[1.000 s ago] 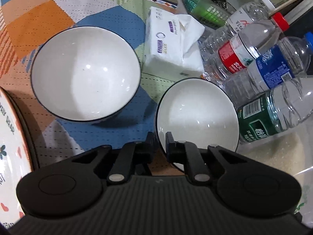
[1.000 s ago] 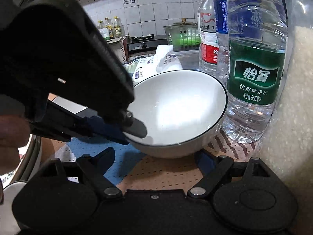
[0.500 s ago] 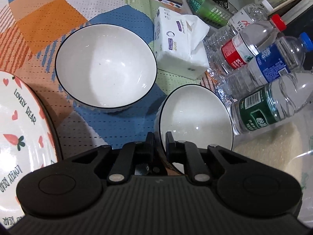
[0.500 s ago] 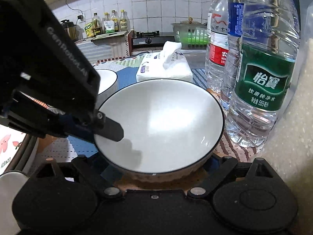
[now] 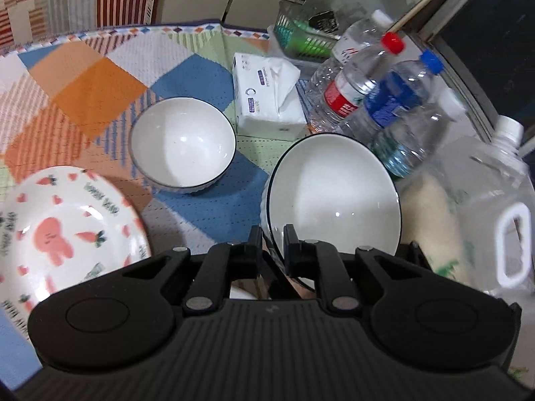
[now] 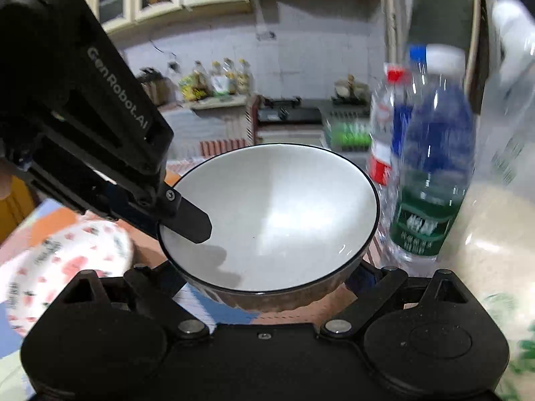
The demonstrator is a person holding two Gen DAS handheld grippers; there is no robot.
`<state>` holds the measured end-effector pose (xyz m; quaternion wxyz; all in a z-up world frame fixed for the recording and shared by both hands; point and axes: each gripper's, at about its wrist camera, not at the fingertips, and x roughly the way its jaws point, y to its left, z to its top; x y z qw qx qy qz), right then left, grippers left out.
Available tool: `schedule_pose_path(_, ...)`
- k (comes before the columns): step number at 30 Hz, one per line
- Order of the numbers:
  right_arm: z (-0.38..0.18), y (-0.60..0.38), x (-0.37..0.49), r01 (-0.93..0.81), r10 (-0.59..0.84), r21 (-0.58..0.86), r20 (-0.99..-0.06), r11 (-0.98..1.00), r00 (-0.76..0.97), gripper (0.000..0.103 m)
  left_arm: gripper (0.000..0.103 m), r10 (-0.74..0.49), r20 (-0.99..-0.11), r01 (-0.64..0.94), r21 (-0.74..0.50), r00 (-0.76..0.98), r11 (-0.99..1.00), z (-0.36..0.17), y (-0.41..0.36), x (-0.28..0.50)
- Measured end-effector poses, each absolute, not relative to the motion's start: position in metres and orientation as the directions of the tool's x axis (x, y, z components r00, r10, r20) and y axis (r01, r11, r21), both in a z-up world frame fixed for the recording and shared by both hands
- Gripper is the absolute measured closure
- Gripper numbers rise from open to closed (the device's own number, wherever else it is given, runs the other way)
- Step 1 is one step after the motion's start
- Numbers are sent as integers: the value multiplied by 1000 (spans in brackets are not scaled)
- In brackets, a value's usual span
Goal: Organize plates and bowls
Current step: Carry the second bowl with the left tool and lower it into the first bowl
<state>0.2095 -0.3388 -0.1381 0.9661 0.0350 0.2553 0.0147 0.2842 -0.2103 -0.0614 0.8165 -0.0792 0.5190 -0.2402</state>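
My left gripper (image 5: 271, 234) is shut on the near rim of a white bowl with a dark rim (image 5: 334, 197) and holds it lifted above the table. The same bowl (image 6: 277, 214) fills the right wrist view, with the left gripper's finger (image 6: 187, 220) over its left rim. My right gripper (image 6: 267, 284) is open, its fingers spread on either side under the bowl and mostly hidden by it. A second white bowl (image 5: 182, 143) stands on the patterned cloth (image 5: 83, 83). A rabbit-patterned plate (image 5: 63, 230) lies at the left, also in the right wrist view (image 6: 67, 257).
A tissue pack (image 5: 267, 93) lies behind the bowls. Water bottles (image 5: 398, 107) stand at the right, also close by in the right wrist view (image 6: 431, 167). A large clear jug (image 5: 495, 207) is at far right. A green basket (image 5: 301, 36) is at the back.
My left gripper has lifted the bowl up off the cloth and drawn back. The second bowl and the plate now look farther below. The right gripper stays open beneath the bowl.
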Motion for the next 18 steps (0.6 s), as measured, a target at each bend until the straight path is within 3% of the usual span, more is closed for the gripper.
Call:
schedule_pose_path(5,-115,-327,179,-146,141,22,-439,989,887,5,92,-479,-814,300,-391,329,870,-42,-182,258)
schedule_pose_path(18,-104,-292,120,-332,295,-11,-431,943,853,4,92,-486,-818,259,-419,309,870,-49,-121,204)
